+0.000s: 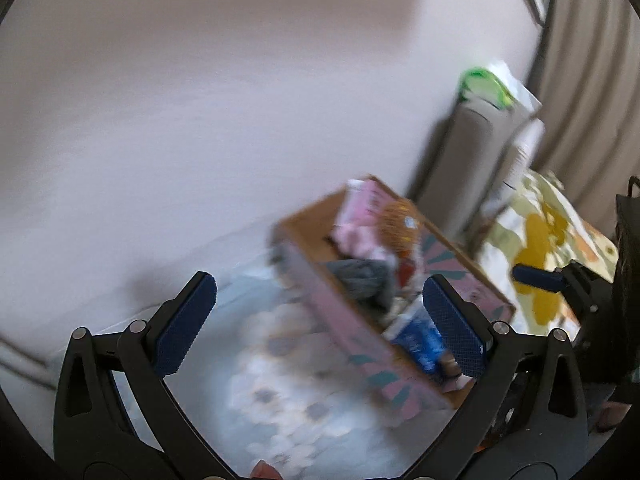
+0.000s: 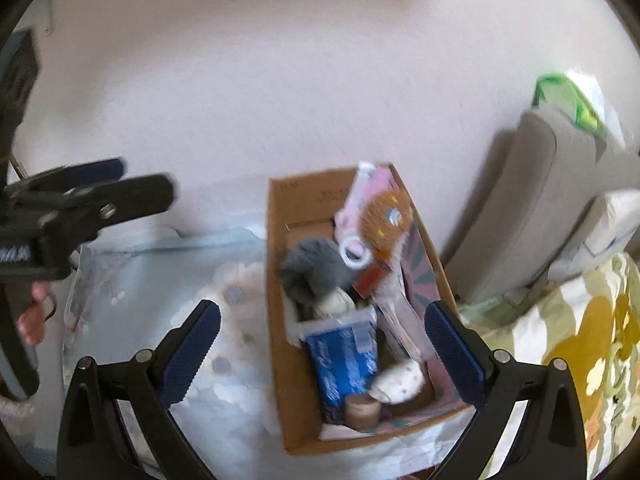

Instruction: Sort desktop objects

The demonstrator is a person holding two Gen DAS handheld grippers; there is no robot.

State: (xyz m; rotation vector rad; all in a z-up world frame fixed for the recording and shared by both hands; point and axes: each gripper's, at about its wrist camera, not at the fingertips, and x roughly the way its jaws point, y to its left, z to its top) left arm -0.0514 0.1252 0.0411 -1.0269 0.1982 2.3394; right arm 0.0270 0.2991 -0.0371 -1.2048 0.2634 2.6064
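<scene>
A cardboard box (image 2: 280, 280) with a pink patterned outside (image 1: 348, 344) stands on a pale blue flowered cloth. It holds a blue packet (image 2: 344, 360), a grey soft item (image 2: 316, 268), a pink-and-white item (image 2: 360, 208), an orange-brown round item (image 2: 388, 216), a small spotted pouch (image 2: 400, 380) and a tan roll (image 2: 362, 412). My left gripper (image 1: 320, 312) is open and empty, above the cloth left of the box; it also shows in the right wrist view (image 2: 120, 188). My right gripper (image 2: 322, 344) is open and empty above the box. Both views are blurred.
A plain pale wall (image 1: 200, 100) stands behind the cloth (image 2: 168, 280). A grey cushioned headboard (image 2: 520, 208) with a green-and-white pack (image 2: 568, 100) on top is at the right. A yellow-and-green flowered bedspread (image 2: 580, 340) lies beside the box.
</scene>
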